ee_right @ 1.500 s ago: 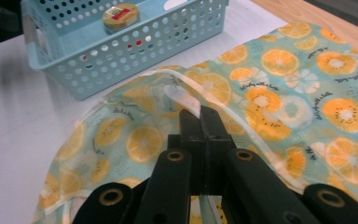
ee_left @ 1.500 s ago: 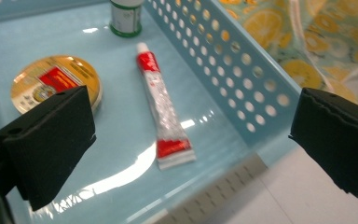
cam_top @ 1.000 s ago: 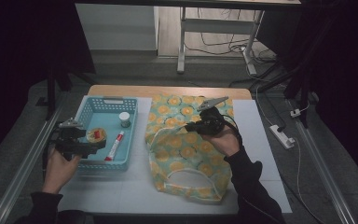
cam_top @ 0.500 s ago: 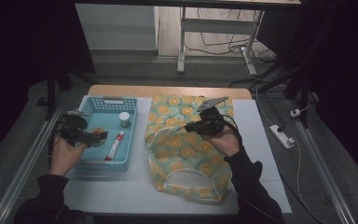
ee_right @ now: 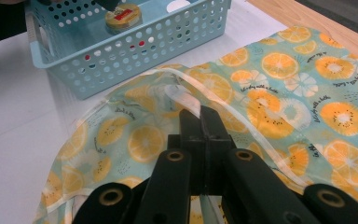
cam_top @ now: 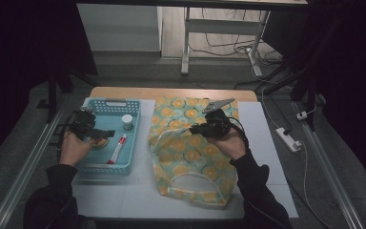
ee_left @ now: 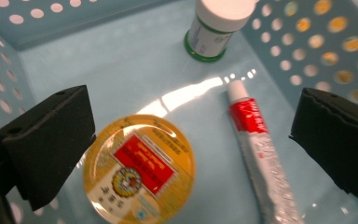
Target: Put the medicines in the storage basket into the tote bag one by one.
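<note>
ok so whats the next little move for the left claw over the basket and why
Probably lower the left claw a little and close it on the round yellow tin. Its jaws stand open above the blue basket, the tin sits nearest the left jaw, and the right claw is shut on the orange-print bag, seemingly holding it ready.

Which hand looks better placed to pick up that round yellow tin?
Left. The left gripper hangs open over the yellow tin in the blue basket; the right gripper is shut on the fruit-print bag.
</note>
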The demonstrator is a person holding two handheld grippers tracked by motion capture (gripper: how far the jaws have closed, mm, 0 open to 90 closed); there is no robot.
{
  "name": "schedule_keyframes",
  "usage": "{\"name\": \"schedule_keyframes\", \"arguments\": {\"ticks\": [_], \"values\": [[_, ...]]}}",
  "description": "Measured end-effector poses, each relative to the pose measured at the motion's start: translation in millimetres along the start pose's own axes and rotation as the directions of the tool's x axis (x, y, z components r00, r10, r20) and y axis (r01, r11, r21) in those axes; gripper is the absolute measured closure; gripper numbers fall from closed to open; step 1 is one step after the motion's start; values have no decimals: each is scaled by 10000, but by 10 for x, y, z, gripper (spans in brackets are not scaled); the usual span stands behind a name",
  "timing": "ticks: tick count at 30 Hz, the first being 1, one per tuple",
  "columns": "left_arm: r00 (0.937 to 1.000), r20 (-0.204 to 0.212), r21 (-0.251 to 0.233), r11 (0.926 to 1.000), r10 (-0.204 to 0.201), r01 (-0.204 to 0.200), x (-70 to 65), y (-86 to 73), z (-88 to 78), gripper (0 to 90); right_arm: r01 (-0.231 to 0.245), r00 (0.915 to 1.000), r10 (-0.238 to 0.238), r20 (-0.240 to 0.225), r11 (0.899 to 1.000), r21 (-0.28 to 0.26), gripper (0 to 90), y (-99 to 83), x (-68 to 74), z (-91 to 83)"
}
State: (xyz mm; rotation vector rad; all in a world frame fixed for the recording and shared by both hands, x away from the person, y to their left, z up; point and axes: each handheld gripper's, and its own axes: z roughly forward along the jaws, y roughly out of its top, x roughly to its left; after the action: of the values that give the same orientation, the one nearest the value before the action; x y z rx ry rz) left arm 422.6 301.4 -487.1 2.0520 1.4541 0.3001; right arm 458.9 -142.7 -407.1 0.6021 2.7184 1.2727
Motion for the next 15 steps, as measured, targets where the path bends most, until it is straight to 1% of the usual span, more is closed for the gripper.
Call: {"name": "schedule_keyframes", "arguments": {"ticks": [4,6,10,13,15], "values": [[10000,53,180,9998,61,-62,42,40,98,1,31,10000,-31,-25,10000,-9,900,6,10,-4],[9998,70,344,9993,167,-170,57,56,141,1,43,10000,-44,-22,10000,-27,900,7,12,-5],[9995,-54,661,9973,321,-317,72,90,212,1,17,10000,-17,-32,10000,-17,900,6,10,-7],[9995,-70,933,9952,309,-301,77,105,276,1,20,10000,-20,-49,10000,4,900,5,10,-6],[9997,-126,1113,9936,210,-195,78,110,320,1,40,10000,-41,-36,10000,-21,900,6,11,-8]]}}
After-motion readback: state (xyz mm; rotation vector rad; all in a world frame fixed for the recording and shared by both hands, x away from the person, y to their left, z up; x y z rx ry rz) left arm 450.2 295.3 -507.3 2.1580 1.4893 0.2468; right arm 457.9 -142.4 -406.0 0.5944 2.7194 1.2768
